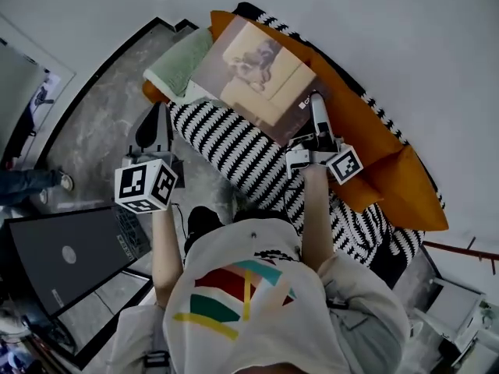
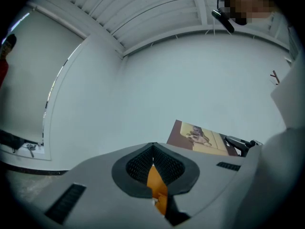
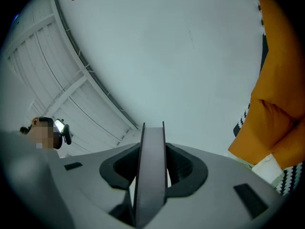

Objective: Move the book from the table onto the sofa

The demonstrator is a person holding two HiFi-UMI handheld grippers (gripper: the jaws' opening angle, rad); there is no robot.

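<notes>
The book (image 1: 257,76), a large thin one with a picture of a dog on a yellow couch on its cover, hangs tilted over the sofa (image 1: 226,142). The sofa has a black-and-white striped cover. My right gripper (image 1: 317,107) is shut on the book's near right corner. In the right gripper view the book's edge (image 3: 151,175) stands upright between the pads. My left gripper (image 1: 156,114) is off to the left, over the sofa's left end and the floor, shut with nothing in it. In the left gripper view the book (image 2: 200,137) shows to the right, beyond my shut left gripper (image 2: 153,149).
A pale green pillow (image 1: 181,65) lies at the sofa's far left and orange cushions (image 1: 382,154) run along its back. A dark screen (image 1: 70,255) stands at the lower left on the marble floor (image 1: 101,123). A bystander's leg (image 1: 31,181) is at the far left.
</notes>
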